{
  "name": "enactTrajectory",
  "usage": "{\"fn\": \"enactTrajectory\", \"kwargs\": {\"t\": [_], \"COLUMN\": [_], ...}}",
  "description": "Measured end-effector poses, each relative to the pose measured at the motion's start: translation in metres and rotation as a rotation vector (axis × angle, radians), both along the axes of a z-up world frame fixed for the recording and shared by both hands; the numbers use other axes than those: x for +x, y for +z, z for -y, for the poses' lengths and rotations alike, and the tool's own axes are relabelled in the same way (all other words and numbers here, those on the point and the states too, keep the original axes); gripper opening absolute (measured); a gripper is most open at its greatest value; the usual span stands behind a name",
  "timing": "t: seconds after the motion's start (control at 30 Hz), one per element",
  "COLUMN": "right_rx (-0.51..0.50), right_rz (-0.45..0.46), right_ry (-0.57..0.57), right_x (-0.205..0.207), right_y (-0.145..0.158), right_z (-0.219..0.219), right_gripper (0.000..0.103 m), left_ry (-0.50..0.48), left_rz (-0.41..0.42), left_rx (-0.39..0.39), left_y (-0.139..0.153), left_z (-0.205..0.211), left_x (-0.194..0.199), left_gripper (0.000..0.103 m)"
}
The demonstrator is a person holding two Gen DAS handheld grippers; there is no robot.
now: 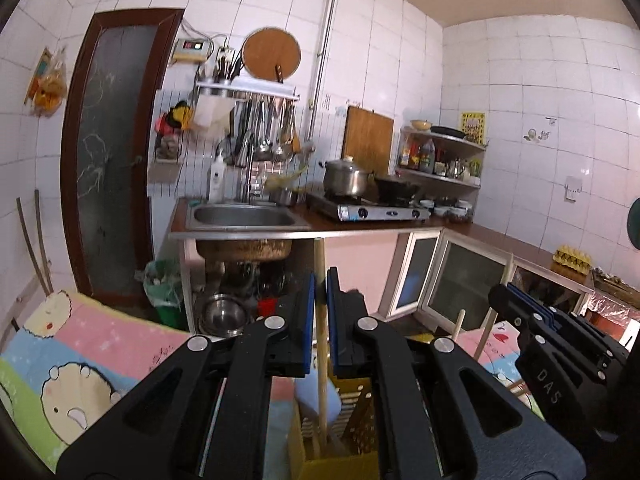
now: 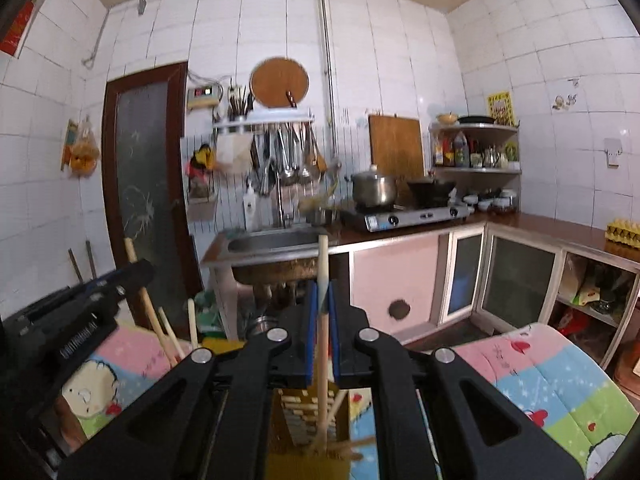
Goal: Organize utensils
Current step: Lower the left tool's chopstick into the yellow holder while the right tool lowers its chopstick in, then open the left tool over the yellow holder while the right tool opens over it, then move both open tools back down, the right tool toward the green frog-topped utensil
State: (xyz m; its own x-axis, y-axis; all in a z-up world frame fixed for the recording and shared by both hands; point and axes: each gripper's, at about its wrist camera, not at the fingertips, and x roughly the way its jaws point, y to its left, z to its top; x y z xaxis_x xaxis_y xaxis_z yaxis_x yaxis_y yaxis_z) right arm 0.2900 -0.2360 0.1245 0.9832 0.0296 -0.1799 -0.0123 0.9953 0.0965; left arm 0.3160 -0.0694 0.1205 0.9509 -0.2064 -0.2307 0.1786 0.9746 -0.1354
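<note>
My left gripper (image 1: 321,280) is shut on a long wooden chopstick (image 1: 320,332) that stands upright with its lower end inside a yellow slotted utensil holder (image 1: 332,460). My right gripper (image 2: 322,292) is shut on another wooden chopstick (image 2: 322,320), also upright, its lower end in a yellow utensil holder (image 2: 308,464) that holds several more sticks. The right gripper shows at the right of the left wrist view (image 1: 560,336). The left gripper shows at the left of the right wrist view (image 2: 80,308), with wooden sticks (image 2: 160,328) beside it.
A cartoon-print quilt (image 1: 80,364) covers the surface under the holders. Beyond are a steel sink (image 1: 240,216), a gas stove with a pot (image 1: 344,178) and wok, a rack of hanging utensils (image 1: 264,128), low cabinets (image 2: 520,276) and an egg tray (image 2: 624,232).
</note>
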Motion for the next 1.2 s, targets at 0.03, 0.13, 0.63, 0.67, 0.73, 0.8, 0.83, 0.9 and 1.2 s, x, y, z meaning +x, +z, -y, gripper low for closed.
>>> {"fn": "enactTrajectory", "kwargs": {"t": [0.03,0.13,0.63,0.67,0.73,0.8,0.83,0.9,1.2], "right_rx": [0.005,0.013,-0.021,-0.025,-0.036,-0.039,-0.034,-0.033,-0.056], "right_rz": [-0.011,-0.022,-0.217,-0.232,-0.267,-0.309,-0.338,-0.378,-0.520], "right_ry": [0.001,-0.021,-0.039,-0.040,-0.043,-0.048,-0.046,-0.050,-0.034], "right_x": [-0.003,-0.017,-0.123,-0.127,-0.133,-0.139,-0.140,-0.140,-0.144], "right_y": [0.001,0.006,-0.034,-0.040,-0.058,-0.078,-0.091,-0.106,-0.151], "right_z": [0.003,0.010,0.009,0.007,0.003,-0.001,-0.002,-0.004,-0.022], "right_gripper": [0.007,0.026,0.070,0.070,0.070,0.070,0.070,0.070,0.070], "left_ry": [-0.002,0.006,0.023,0.028,0.029,0.030,0.031,0.039,0.050], "left_rz": [-0.007,-0.007,-0.140,-0.159,-0.198,-0.255,-0.271,-0.323,-0.470], "left_rx": [0.002,0.012,0.047,0.057,0.073,0.094,0.097,0.100,0.096], "left_y": [0.002,0.013,-0.006,-0.013,-0.028,-0.048,-0.055,-0.077,-0.138], "left_z": [-0.002,-0.012,-0.068,-0.069,-0.071,-0.071,-0.072,-0.076,-0.084], "left_x": [-0.004,-0.023,-0.112,-0.114,-0.118,-0.120,-0.121,-0.123,-0.124], "left_gripper": [0.010,0.061,0.098,0.098,0.098,0.098,0.098,0.098,0.098]}}
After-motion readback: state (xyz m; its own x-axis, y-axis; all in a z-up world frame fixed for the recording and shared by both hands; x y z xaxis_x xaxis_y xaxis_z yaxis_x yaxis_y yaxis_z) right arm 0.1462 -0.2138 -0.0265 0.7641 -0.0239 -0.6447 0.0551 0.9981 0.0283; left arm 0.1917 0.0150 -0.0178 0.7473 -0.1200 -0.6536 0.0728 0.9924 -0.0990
